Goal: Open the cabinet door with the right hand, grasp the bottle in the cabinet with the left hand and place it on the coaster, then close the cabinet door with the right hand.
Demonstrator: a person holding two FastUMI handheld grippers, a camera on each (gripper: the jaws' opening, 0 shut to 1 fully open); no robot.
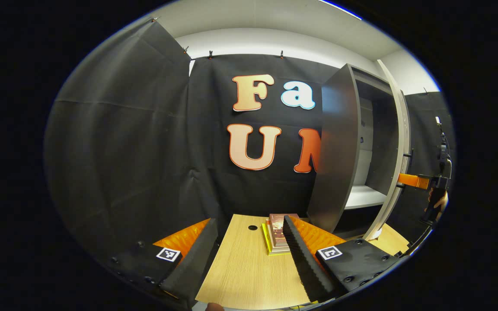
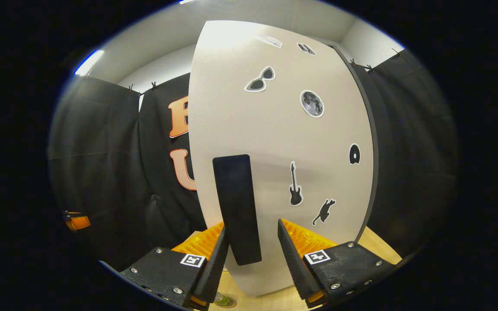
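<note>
In the right gripper view the cabinet's white door (image 2: 275,142), dotted with stickers, stands close ahead. Its black upright handle (image 2: 237,207) sits between the fingers of my right gripper (image 2: 252,226). The left finger lies against the handle, and a strip of door shows between the handle and the right finger. In the left gripper view the cabinet (image 1: 339,151) stands at the right with its door (image 1: 398,147) swung out edge-on. The right gripper (image 1: 407,179) and a hand (image 1: 437,205) are at the door's outer face. My left gripper (image 1: 249,224) hangs open over the wooden table (image 1: 240,268), holding nothing.
A stack of books (image 1: 277,237) lies on the table just ahead of the left gripper, beside a small hole (image 1: 252,227). A white shelf (image 1: 363,196) shows inside the cabinet. A round greenish thing (image 2: 225,301) peeks out under the right gripper. Black cloth walls surround the booth.
</note>
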